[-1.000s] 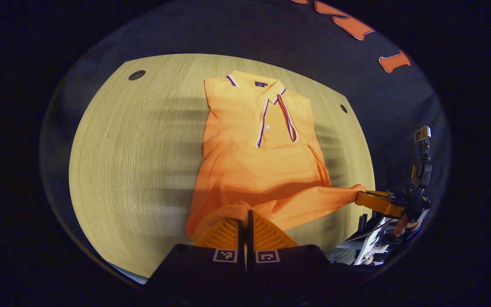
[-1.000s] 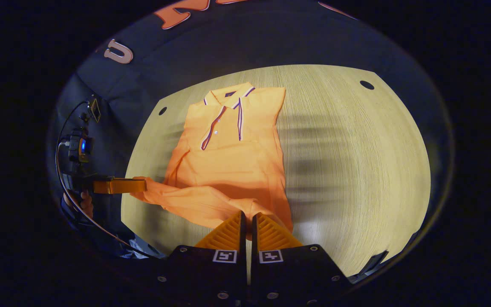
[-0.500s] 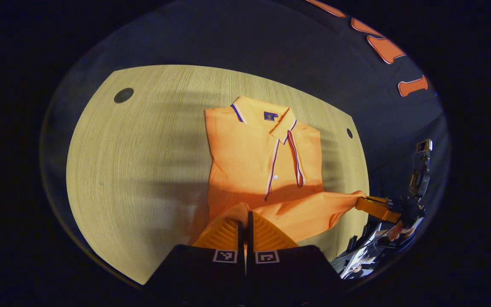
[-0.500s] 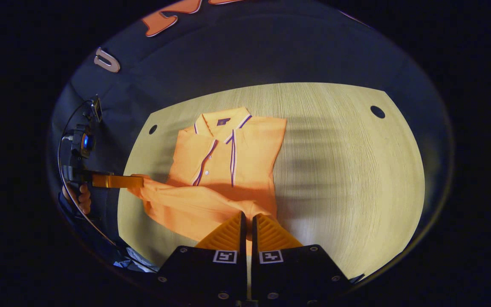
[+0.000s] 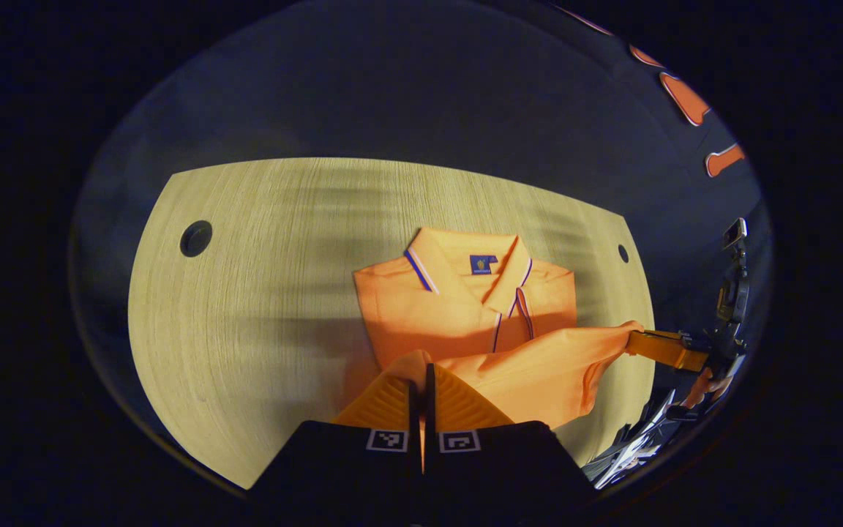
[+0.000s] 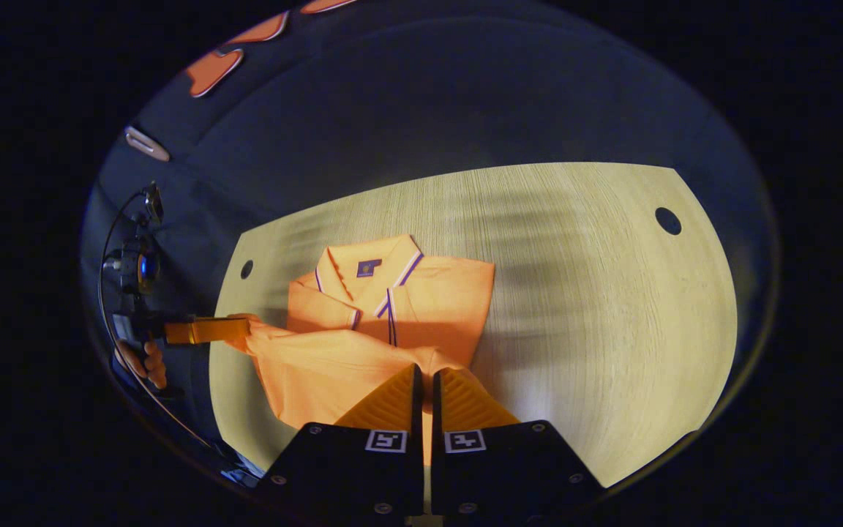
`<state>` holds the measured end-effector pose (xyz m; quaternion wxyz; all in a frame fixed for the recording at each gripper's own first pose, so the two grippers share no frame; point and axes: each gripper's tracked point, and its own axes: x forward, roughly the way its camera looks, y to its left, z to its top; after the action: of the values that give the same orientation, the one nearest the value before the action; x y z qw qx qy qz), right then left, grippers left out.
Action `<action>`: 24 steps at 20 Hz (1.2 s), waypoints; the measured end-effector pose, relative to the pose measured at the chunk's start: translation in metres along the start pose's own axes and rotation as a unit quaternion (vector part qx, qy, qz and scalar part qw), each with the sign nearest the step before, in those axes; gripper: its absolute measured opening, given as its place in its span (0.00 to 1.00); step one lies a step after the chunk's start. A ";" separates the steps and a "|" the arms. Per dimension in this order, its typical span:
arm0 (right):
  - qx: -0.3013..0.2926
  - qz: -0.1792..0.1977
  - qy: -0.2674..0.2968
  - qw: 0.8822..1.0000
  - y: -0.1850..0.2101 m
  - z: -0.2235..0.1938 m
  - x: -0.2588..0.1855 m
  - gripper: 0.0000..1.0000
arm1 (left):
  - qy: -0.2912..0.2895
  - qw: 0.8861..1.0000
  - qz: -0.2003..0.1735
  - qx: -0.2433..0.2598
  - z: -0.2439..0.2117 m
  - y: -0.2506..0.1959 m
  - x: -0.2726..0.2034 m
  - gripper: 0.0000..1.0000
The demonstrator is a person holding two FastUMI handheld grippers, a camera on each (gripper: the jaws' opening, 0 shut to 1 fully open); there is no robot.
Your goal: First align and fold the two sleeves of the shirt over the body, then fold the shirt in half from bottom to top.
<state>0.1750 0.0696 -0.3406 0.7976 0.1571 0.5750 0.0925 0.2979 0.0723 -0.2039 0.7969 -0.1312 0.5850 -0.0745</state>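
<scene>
Shirt hem [image 5: 538, 369], seemingly gripper-pinched [image 5: 421, 380]

We saw a pale wood-grain table [image 5: 260, 307] with a round dark hole [image 5: 195, 238] near its far left corner and a smaller hole [image 5: 623, 253] at the far right. Behind it hung the booth's black cloth wall [image 5: 392, 88]. Striped shadows crossed the tabletop.

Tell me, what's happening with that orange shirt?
A person is folding an orange polo shirt on a wooden table. The left tool and the right tool each pinch a bottom corner of the shirt and hold its lower half up over the body, toward the collar. The sleeves already look folded in; the final bottom-to-top fold is underway.
</scene>
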 end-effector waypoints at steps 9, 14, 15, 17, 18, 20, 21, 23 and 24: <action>0.100 -0.017 -0.060 0.993 -0.016 0.066 0.033 0.16 | -0.118 0.990 0.027 -0.079 0.071 0.027 0.021 0.12; 0.042 -0.030 -0.129 0.990 -0.020 0.080 -0.001 0.70 | -0.190 0.978 0.036 -0.075 0.084 0.032 -0.017 0.76; 0.025 -0.035 -0.147 0.988 -0.018 0.082 -0.010 0.80 | -0.205 0.976 0.050 -0.058 0.089 0.031 -0.036 0.90; -0.009 -0.051 -0.187 0.981 -0.013 0.086 -0.035 0.91 | -0.243 0.968 0.068 -0.018 0.093 0.020 -0.067 0.96; -0.023 -0.056 -0.208 0.976 -0.008 0.086 -0.050 0.94 | -0.260 0.963 0.074 -0.001 0.092 0.013 -0.085 0.96; -0.046 -0.060 -0.247 0.966 0.004 0.088 -0.077 0.98 | -0.289 0.954 0.078 0.019 0.084 -0.004 -0.119 0.96; -0.058 -0.059 -0.266 0.961 0.011 0.087 -0.091 0.99 | -0.306 0.949 0.075 0.027 0.081 -0.015 -0.134 0.96; -0.082 -0.062 -0.302 0.948 0.022 0.085 -0.124 0.98 | -0.340 0.936 0.075 0.045 0.070 -0.033 -0.164 0.97; -0.094 -0.065 -0.320 0.940 0.028 0.086 -0.140 0.98 | -0.354 0.930 0.083 0.056 0.064 -0.042 -0.178 0.98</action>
<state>0.2119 0.0372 -0.1817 0.9550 0.0651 0.2868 0.0384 0.3058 0.0889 -0.0113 0.9615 -0.0550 0.2690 0.0103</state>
